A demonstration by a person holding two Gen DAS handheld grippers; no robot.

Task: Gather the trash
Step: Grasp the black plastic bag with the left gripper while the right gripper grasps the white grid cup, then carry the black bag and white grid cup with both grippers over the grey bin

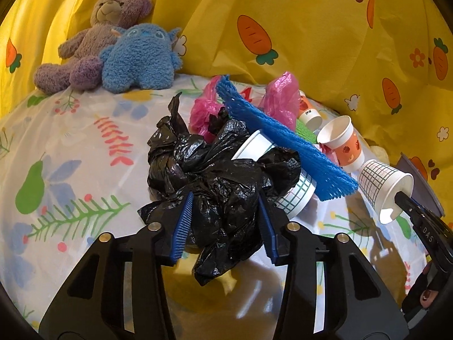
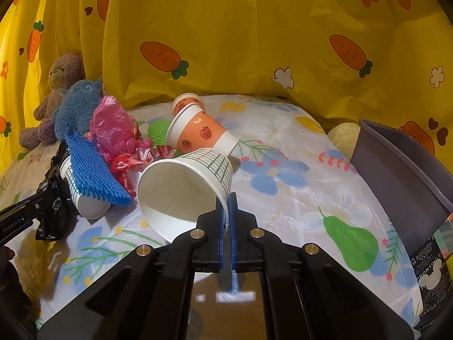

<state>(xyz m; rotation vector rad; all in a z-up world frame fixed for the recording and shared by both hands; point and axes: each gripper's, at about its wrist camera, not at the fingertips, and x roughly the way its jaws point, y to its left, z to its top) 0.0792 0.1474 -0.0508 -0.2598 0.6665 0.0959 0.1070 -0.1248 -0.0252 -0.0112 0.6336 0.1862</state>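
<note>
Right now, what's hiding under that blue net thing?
A white checked paper cup lies on its side under the blue net, beside a crumpled black bag. Pink plastic and red wrappers peek out behind. Anything deeper is covered.

We see a yellow curtain (image 2: 254,42) printed with carrots and flowers hanging behind a surface under a white floral cloth (image 2: 283,153). Warm light throws sharp shadows onto that cloth.
</note>
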